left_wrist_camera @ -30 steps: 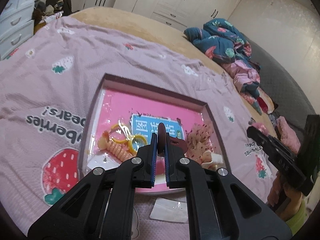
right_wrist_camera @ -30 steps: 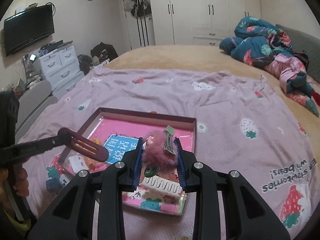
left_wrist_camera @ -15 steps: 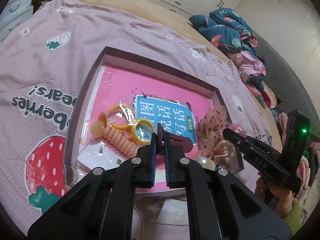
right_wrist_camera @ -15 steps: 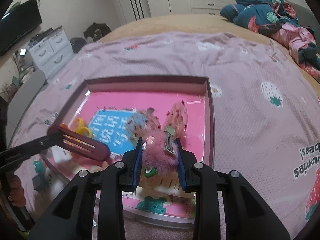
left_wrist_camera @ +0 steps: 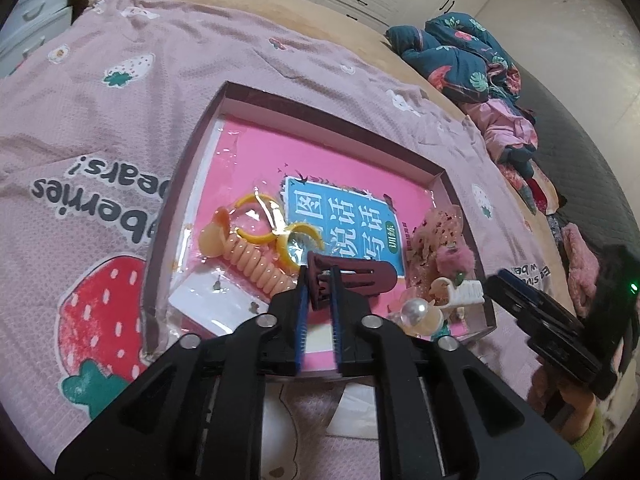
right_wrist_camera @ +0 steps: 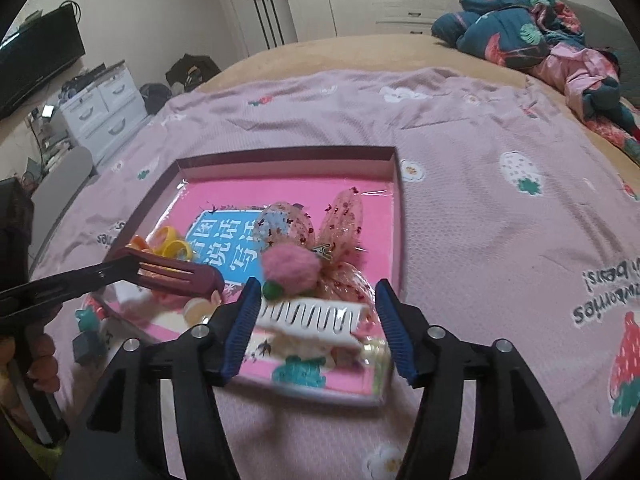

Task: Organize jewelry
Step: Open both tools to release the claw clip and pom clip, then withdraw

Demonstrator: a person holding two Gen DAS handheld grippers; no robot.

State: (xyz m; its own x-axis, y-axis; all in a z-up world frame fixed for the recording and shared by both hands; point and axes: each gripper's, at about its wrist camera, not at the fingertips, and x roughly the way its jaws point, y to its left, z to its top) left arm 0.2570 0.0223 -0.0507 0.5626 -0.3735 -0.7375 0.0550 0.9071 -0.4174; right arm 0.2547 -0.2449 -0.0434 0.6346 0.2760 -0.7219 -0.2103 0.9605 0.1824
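Left gripper [left_wrist_camera: 319, 280]: jaws closed on a dark maroon hair clip [left_wrist_camera: 352, 280], held over the near part of the tray; same clip visible from the right wrist view [right_wrist_camera: 180, 276], projecting sideways from the jaws.

Right gripper [right_wrist_camera: 316, 304]: jaws spread wide, nothing between them, positioned over the tray's near right corner.

Shallow tray [left_wrist_camera: 208, 120], dark-rimmed with pink lining, lying flat on a pink strawberry-print bedspread [left_wrist_camera: 100, 140] on the bed.

Contents noted:
- blue printed card [left_wrist_camera: 340, 220] at centre of the floor;
- yellow rings [left_wrist_camera: 256, 220] and peach spiral hair tie [left_wrist_camera: 256, 268] on the left side, touching one another;
- fluffy pink pom-pom clip [right_wrist_camera: 290, 266] resting on a sheer speckled bow [right_wrist_camera: 340, 220] on the right side;
- white comb-toothed claw clip [right_wrist_camera: 312, 314] just beside the pom-pom, at the near edge, directly ahead of the open right jaws;
- pearl bead [left_wrist_camera: 414, 312] near the claw clip.

Pile of dark floral bedding [right_wrist_camera: 516, 28] well apart at the far end of the bed.
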